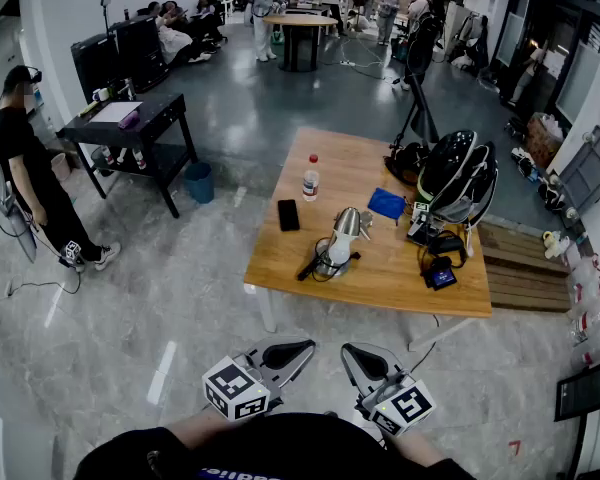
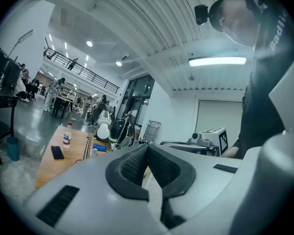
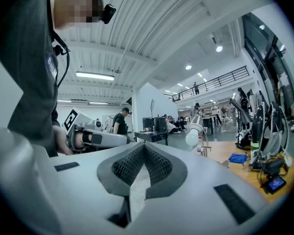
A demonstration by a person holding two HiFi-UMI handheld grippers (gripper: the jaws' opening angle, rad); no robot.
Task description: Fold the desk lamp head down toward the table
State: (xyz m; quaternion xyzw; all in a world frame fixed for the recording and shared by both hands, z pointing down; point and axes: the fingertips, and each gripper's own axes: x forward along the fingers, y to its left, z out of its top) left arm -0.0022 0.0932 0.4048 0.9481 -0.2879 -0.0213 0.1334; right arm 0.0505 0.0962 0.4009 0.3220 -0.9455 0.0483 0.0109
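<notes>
The left gripper (image 1: 298, 349) and right gripper (image 1: 358, 355), ribbed black jaws closed on nothing, near a rectangular wooden table (image 1: 385, 271) bearing a silvery, cone-headed desk lamp (image 1: 342, 236).

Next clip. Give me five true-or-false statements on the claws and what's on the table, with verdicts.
1. The left claw and the right claw are both shut and empty. True.
2. The left claw grips the lamp. False: the lamp stands on the table, well clear of both claws.
3. A phone lies on the table, left of the lamp in the head view. True.
4. The bottle lies on its side. False: it stands upright.
5. A blue cloth lies on the table, right of the lamp in the head view. True.
</notes>
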